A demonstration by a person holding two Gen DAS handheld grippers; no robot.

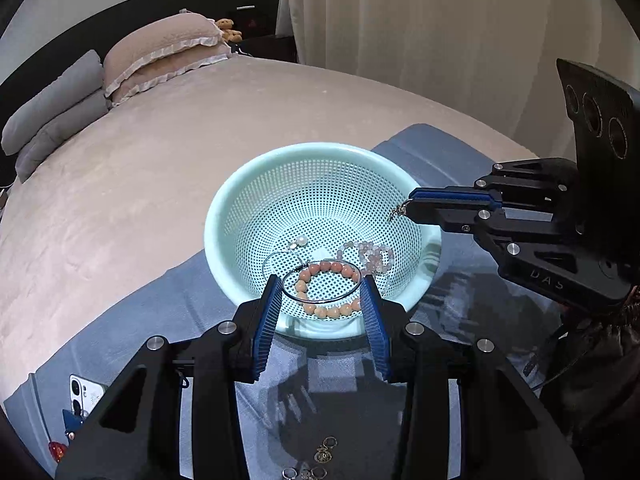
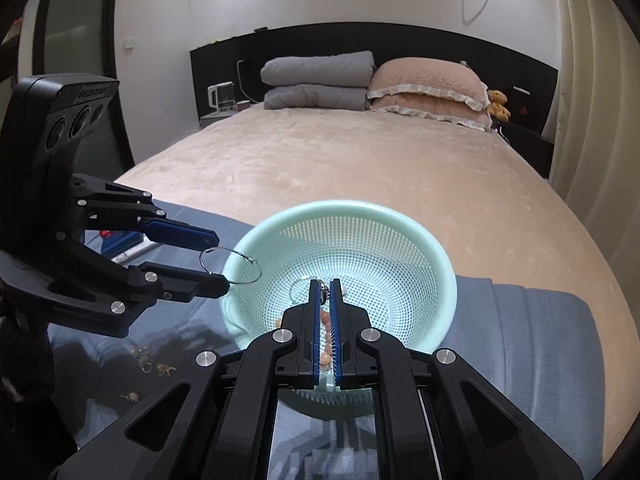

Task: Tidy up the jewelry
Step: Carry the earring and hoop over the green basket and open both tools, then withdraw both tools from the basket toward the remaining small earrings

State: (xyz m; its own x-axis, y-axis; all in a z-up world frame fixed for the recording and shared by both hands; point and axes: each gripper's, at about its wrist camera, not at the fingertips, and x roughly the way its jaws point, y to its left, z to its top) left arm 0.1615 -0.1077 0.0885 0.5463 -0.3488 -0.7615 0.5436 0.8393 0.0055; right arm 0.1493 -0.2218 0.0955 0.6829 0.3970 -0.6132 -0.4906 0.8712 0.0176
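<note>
A mint-green perforated basket (image 1: 320,147) (image 2: 348,205) stands on a blue cloth (image 1: 140,320) on the bed. Inside lie an orange bead bracelet (image 1: 332,310), a pale pink bead bracelet (image 1: 372,256), a pearl piece (image 1: 300,241) and a thin hoop (image 1: 276,258). My left gripper (image 1: 321,282) (image 2: 222,261) hovers over the basket's near rim, shut on a thin silver hoop (image 1: 322,300) (image 2: 240,258) that spans its pads. My right gripper (image 2: 326,284) (image 1: 412,205) reaches over the basket, shut on a small metal earring (image 1: 398,212) (image 2: 323,290) at its tips.
Small loose jewelry pieces (image 1: 324,450) (image 2: 152,364) lie on the cloth in front of the basket. A white phone (image 1: 86,394) rests at the cloth's left edge. Beyond are the beige bedspread (image 2: 340,160), pillows (image 2: 428,88) and folded grey bedding (image 2: 316,80).
</note>
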